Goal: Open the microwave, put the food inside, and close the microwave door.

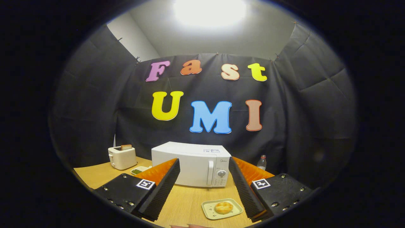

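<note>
Looking at this one, nothing's really kicked off yet as far as I can judge. The gripper is spread wide with nothing between its fingers, hanging above the wooden table and aimed at the microwave, which sits a fair way beyond the fingertips. Its door is shut, with the vertical handle just left of the control knob.

So the step in hand is the very first one: getting that door open. My read is the next move calls for going forward to the handle, getting a finger behind it or closing on it, and pulling outward in an arc so the door swings on its left hinge. Pulling straight back might just drag the whole box.

The food is a bun on a small pale tray, on the table close in, just inside the right finger and well short of the microwave.

Count: one microwave, one bun, one tray, one toaster off to the left with one slice sticking up, one little dish of something green beside it (too small to say what), and one bottle behind the right finger.
</note>
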`<move>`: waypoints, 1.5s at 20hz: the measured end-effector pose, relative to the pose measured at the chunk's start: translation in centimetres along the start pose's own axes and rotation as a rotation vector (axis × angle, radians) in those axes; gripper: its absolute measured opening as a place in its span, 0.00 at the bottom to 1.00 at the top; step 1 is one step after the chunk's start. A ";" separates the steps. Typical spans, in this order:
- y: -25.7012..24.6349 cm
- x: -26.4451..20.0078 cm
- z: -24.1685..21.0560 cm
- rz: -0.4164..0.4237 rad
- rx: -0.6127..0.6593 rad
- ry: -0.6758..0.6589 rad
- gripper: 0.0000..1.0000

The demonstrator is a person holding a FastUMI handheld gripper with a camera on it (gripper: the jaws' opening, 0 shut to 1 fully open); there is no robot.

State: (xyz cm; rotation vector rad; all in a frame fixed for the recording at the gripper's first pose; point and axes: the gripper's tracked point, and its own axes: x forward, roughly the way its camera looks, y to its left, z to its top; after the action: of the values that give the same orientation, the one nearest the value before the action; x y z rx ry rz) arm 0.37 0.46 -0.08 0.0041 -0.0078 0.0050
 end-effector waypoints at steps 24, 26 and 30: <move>-1.4 17.6 -11.9 0.021 0.121 0.117 0.97; -2.1 19.7 -13.9 0.004 0.117 0.146 0.97; -2.9 23.0 -17.3 -0.021 0.146 0.206 0.97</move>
State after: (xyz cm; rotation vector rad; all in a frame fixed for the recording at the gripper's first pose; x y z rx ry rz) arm 23.53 -2.20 -17.25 0.1494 0.1982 -0.0148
